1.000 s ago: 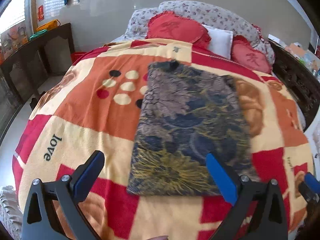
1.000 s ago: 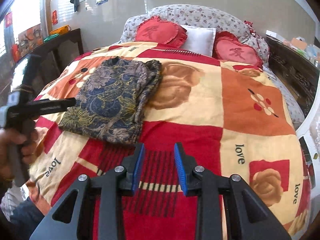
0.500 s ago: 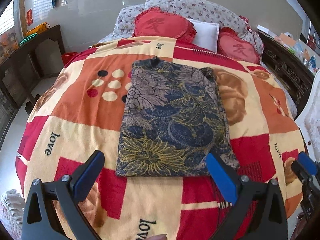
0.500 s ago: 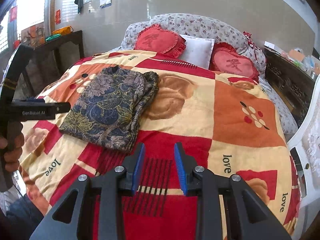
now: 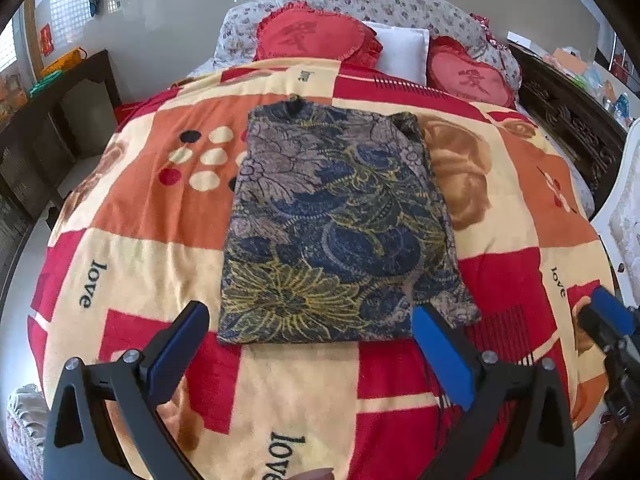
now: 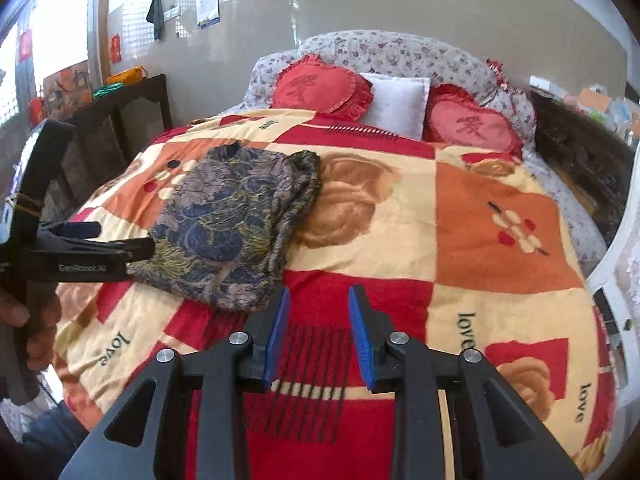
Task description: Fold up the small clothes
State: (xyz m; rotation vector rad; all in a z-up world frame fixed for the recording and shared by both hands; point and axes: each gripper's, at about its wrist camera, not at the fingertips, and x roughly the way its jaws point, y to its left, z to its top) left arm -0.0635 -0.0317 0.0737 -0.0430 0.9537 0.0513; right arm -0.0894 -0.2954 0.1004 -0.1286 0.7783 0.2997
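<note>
A folded dark floral garment (image 5: 336,232), blue, grey and gold, lies flat on the patchwork blanket (image 5: 132,216). It also shows in the right wrist view (image 6: 228,228), left of centre. My left gripper (image 5: 310,344) is wide open and empty, held above the garment's near edge. My right gripper (image 6: 318,328) is open with a narrower gap and empty, above the red part of the blanket to the right of the garment. The right gripper's blue tip (image 5: 608,316) shows at the right edge of the left wrist view.
Two red heart cushions (image 5: 316,38) and a white pillow (image 5: 402,54) lie at the head of the bed. A dark wooden cabinet (image 5: 60,120) stands on the left, a carved dark sideboard (image 5: 568,120) on the right. A white chair (image 5: 624,208) is near right.
Both grippers have pulled back and up from the bed. The garment looks further off and sits more centred in the left wrist view. Neither jaw opening has changed.
</note>
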